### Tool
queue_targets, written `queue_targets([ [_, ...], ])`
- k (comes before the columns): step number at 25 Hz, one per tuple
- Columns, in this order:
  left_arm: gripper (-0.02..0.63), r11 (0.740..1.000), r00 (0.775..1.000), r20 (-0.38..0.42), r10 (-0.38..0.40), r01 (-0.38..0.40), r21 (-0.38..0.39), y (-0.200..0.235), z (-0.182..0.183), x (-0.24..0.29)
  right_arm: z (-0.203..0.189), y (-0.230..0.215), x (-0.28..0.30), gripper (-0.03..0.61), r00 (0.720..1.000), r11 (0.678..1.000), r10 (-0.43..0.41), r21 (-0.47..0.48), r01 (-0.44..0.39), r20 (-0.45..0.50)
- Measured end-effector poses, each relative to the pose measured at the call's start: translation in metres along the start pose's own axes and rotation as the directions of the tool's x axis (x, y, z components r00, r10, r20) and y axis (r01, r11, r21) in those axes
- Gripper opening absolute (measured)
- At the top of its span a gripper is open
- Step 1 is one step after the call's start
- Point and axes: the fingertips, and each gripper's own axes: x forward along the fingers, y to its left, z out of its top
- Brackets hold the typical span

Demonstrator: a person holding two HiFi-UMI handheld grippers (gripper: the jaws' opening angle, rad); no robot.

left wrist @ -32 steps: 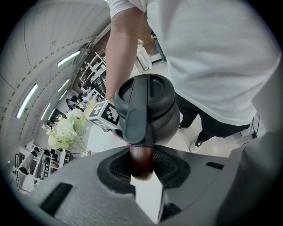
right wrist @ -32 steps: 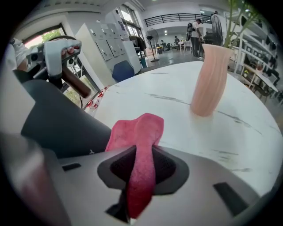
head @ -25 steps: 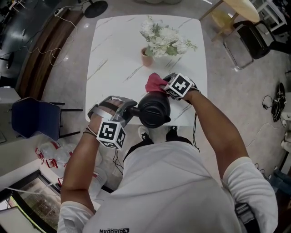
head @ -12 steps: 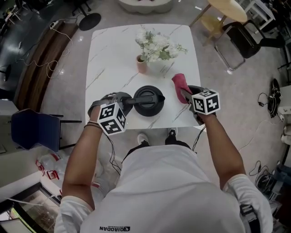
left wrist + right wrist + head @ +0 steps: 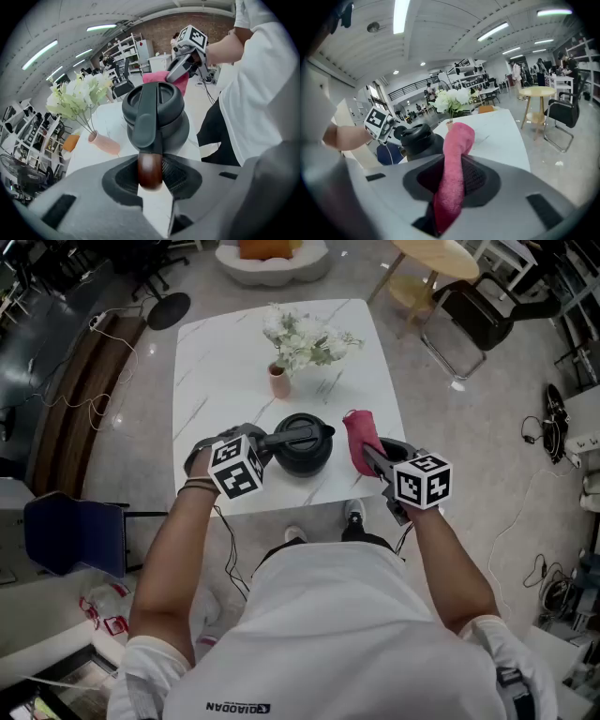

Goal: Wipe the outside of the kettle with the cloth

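The black kettle [image 5: 302,442] stands on the white marble table [image 5: 220,362] near its front edge. My left gripper [image 5: 263,443] is shut on the brown wooden end of the kettle handle [image 5: 150,168]. Its jaws have just been opening slightly, with the handle still pinched between them. My right gripper [image 5: 368,452] is shut on a pink cloth [image 5: 356,432] and hangs in the air to the right of the kettle, clear of it. In the right gripper view the cloth [image 5: 454,154] sticks up from between the jaws, with the kettle [image 5: 419,138] behind it to the left.
A pink vase [image 5: 279,381] of white flowers [image 5: 305,334] stands just behind the kettle. A blue chair [image 5: 75,535] sits left of the table. A round wooden table [image 5: 427,254] and a black chair [image 5: 478,310] are at the far right.
My right gripper has lifted the cloth off the kettle's side and swung out to the right. My left gripper has kept hold of the handle and shifted a little.
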Motion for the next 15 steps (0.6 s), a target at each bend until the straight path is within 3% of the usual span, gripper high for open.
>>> queue_targets([
  [4,0.206,0.998,0.997,0.072,0.04,-0.037,-0.043,0.007,0.002,-0.01,-0.007,0.013,-0.009,0.094,1.0,1.0,-0.018,-0.011,0.018,0.012],
  [9,0.213,0.975,0.975,0.21,0.071,-0.024,-0.221,0.01,-0.005,-0.038,-0.012,0.026,-0.016,0.094,0.998,0.999,-0.039,-0.012,0.04,0.038],
  [12,0.213,0.928,0.944,0.301,0.132,-0.01,-0.374,0.008,-0.013,-0.054,-0.011,0.033,-0.021,0.094,0.996,0.999,-0.048,0.013,0.047,0.073],
  [15,0.198,0.838,0.899,0.387,0.204,0.044,-0.545,-0.006,-0.017,-0.061,-0.01,0.038,-0.023,0.094,0.992,0.999,-0.05,0.027,0.047,0.112],
])
